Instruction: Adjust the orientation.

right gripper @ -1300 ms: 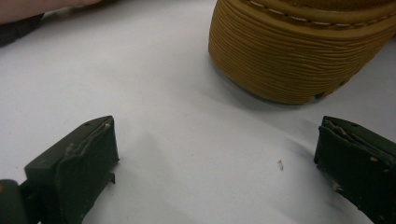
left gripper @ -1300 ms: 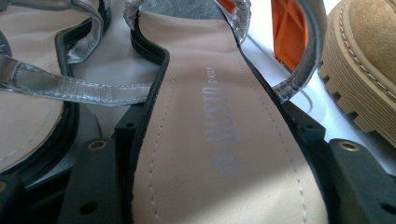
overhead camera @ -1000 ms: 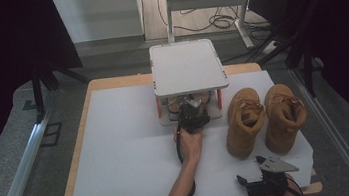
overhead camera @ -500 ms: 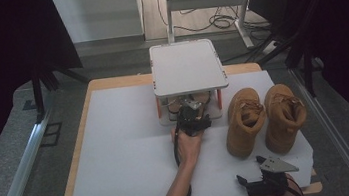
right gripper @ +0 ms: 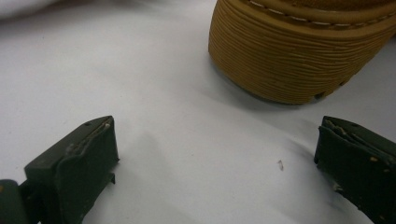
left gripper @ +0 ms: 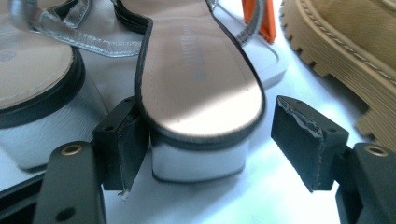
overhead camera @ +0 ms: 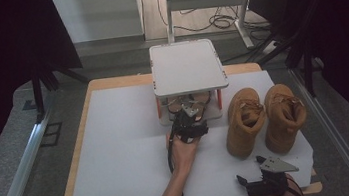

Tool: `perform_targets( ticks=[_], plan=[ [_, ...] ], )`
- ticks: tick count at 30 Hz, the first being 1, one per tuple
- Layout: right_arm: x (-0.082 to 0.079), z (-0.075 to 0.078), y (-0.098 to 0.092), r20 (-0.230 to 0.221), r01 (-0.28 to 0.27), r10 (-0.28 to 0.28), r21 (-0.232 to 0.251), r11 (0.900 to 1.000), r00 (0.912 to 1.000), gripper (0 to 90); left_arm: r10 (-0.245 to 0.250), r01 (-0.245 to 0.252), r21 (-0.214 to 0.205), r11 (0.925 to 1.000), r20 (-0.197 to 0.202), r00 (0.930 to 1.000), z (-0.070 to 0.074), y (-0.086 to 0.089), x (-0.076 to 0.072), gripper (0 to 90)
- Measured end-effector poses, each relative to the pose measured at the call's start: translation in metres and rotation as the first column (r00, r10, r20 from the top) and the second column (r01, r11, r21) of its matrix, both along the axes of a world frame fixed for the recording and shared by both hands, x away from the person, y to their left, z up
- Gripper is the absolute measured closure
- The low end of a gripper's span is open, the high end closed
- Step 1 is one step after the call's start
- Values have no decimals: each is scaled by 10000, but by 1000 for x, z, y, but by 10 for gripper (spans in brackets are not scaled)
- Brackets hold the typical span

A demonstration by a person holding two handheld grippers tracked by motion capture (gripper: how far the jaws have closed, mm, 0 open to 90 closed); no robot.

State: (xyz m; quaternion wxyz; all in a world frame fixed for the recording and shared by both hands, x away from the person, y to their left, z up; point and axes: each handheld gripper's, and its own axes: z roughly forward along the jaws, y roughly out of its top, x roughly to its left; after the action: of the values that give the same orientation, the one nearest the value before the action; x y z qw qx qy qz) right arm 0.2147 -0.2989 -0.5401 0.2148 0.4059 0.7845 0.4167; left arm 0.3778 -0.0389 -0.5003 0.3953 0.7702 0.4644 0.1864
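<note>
Straddled the block heel of the sandal on the rack's lower shelf with the left gripper, jaws just eased inward yet still apart, not pinching. Risked, on a lopsided close, skewing it into the neighbouring sandal. Had the right gripper wide apart and empty beside a boot.

The white mat lay bare to the left of the two-tier shoe rack, giving wide passage there. The rack's lower shelf was crowded: two silver-strapped sandals lay side by side under the low top tray, with an orange post at the corner. Just right of the rack stood two tan boots, leaving only a narrow gap. A boot's ribbed sole blocked the way ahead of the right gripper.
</note>
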Motion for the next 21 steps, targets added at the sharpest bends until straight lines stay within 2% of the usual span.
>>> perform_targets(
  ticks=[7,13,17,21],
  plan=[
    [0,0,0,-12,17,-17,7,10000,10000,0,-166,161,154,9998,313,9994,6,12,-15,308],
    [0,0,0,-18,15,-15,2,10000,10000,0,-201,203,-43,9998,397,9990,5,25,-24,359],
    [0,0,0,-20,16,-16,1,10000,10000,0,-318,321,-72,9995,410,9987,2,29,-28,453],
    [0,0,0,-17,16,-16,3,10000,10000,0,-877,882,-199,9959,262,9958,-1,30,-31,617]
  ],
)
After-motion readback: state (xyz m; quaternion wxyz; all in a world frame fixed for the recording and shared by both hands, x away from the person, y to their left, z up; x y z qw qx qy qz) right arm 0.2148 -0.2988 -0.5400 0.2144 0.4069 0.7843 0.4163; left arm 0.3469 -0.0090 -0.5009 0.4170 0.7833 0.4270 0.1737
